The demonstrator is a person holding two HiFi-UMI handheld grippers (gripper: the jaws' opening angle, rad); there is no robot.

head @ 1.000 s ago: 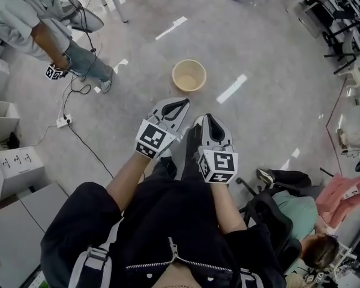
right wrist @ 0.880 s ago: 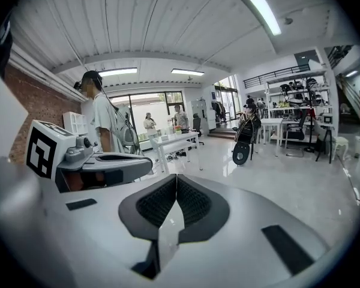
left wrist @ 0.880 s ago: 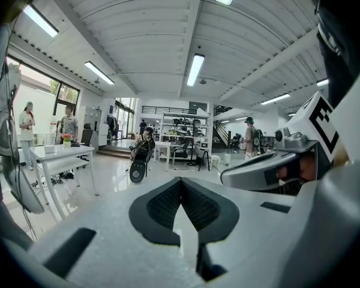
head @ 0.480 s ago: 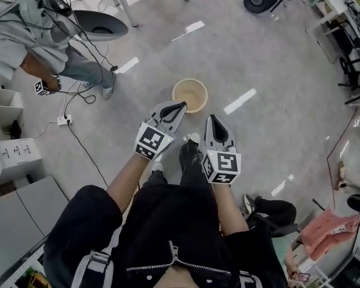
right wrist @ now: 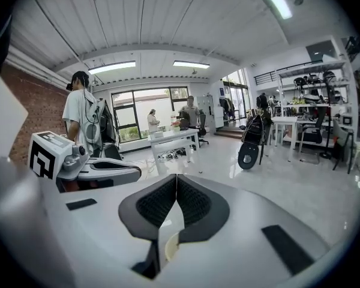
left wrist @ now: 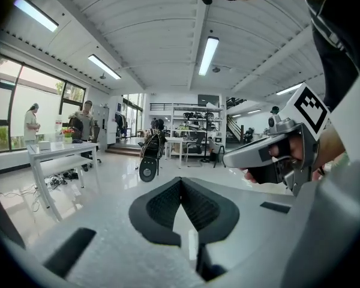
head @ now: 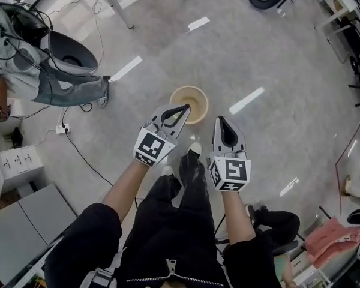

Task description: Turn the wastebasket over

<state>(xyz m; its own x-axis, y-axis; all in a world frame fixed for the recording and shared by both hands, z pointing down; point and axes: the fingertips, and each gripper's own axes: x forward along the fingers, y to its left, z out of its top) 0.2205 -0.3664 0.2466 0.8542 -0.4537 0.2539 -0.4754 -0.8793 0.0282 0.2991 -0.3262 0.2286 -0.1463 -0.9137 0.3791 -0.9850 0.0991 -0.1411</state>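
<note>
A cream round wastebasket (head: pixel 190 102) stands upright on the grey floor, mouth up, in the head view. My left gripper (head: pixel 185 107) is shut and empty, its tip over the basket's near left rim as seen from above. My right gripper (head: pixel 219 120) is shut and empty too, a little to the right of the basket and nearer me. In the right gripper view a sliver of the cream wastebasket rim (right wrist: pixel 170 243) shows below the closed jaws (right wrist: pixel 177 177). The left gripper view shows closed jaws (left wrist: pixel 181 180) and no basket.
A person (head: pixel 24 71) with a dark backpack bends at the far left near a black chair seat (head: pixel 72 51). Cables and a power strip (head: pixel 63 128) lie on the floor at left. A white table leg (head: pixel 116 5) stands at the top. My own legs and shoes (head: pixel 189 164) are below the grippers.
Both grippers have travelled forward toward the wastebasket, which now sits right at the left gripper's tip. Both stayed shut. The person at the left has shifted further to the edge.
</note>
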